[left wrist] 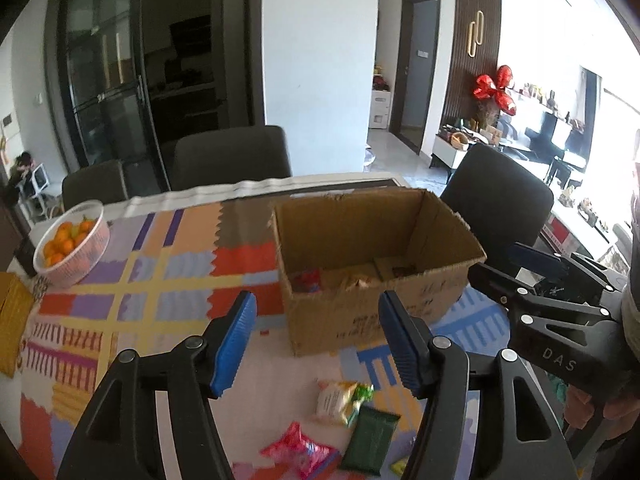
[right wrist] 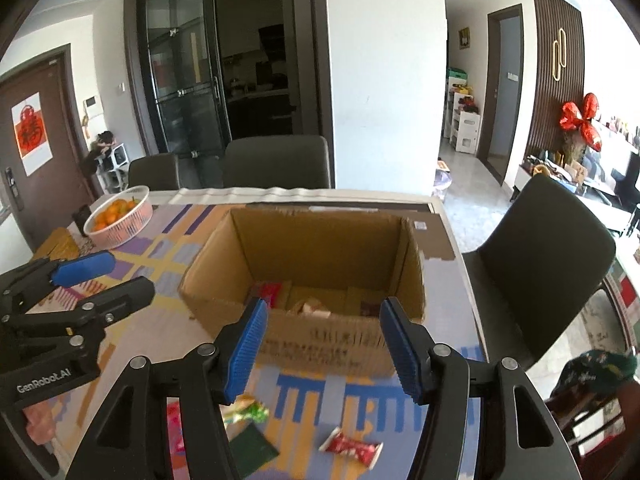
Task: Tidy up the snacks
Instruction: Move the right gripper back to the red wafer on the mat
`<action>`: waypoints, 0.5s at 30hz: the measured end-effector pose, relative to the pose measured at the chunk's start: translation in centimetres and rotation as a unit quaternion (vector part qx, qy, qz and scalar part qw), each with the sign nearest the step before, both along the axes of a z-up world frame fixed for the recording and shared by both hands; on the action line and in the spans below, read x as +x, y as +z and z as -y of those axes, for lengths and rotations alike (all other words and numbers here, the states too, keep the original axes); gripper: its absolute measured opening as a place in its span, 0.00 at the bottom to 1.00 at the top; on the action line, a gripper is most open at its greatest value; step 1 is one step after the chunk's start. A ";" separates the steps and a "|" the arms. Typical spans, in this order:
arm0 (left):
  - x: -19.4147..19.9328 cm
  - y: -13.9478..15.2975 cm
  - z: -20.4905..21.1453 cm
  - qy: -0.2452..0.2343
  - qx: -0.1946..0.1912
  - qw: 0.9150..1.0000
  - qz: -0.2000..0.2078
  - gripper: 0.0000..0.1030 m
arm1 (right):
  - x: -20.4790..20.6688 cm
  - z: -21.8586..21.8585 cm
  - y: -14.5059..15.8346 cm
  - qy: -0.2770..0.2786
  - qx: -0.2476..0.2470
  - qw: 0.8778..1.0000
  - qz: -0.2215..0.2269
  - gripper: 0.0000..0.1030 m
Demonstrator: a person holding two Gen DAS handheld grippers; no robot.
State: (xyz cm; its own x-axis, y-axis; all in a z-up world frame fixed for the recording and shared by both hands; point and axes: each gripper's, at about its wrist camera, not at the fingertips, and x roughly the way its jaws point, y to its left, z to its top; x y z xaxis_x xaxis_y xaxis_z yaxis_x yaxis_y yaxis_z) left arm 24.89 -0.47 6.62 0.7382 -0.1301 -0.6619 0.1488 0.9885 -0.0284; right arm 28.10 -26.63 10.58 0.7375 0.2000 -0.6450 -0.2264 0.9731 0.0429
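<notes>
An open cardboard box (left wrist: pixel 360 312) (right wrist: pixel 320 340) stands on the patterned tablecloth, with a few snack packets inside (left wrist: pixel 308 280) (right wrist: pixel 312 306). Loose snacks lie in front of it: a white-and-green packet (left wrist: pixel 340 398), a dark green packet (left wrist: pixel 370 440) (right wrist: pixel 250 450), a pink packet (left wrist: pixel 300 450) and a red-and-white packet (right wrist: pixel 352 446). My left gripper (left wrist: pixel 318 346) is open and empty, above the loose snacks, in front of the box. My right gripper (right wrist: pixel 320 350) is open and empty, just before the box's near wall. Each gripper shows in the other's view (left wrist: pixel 516 280) (right wrist: pixel 104 276).
A pink basket of oranges (left wrist: pixel 72 248) (right wrist: pixel 120 216) stands at the table's far left. A yellow object (left wrist: pixel 12 316) lies at the left edge. Dark chairs stand behind the table (left wrist: pixel 232 156) (right wrist: pixel 276 160) and at its right side (left wrist: pixel 500 208) (right wrist: pixel 544 264).
</notes>
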 end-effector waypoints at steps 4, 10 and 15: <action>-2.1 -0.7 -0.7 0.016 -0.001 1.000 0.000 0.64 | -1.5 0.1 -0.7 -0.010 -0.010 1.000 -0.003 0.63; -4.5 -2.2 -1.2 0.033 0.006 0.999 -0.007 0.69 | -3.9 0.4 -1.8 -0.031 -0.030 0.999 0.007 0.72; -5.7 -4.2 -1.3 0.051 0.019 0.998 -0.023 0.71 | -5.1 0.7 -3.2 -0.040 -0.037 0.998 -0.005 0.72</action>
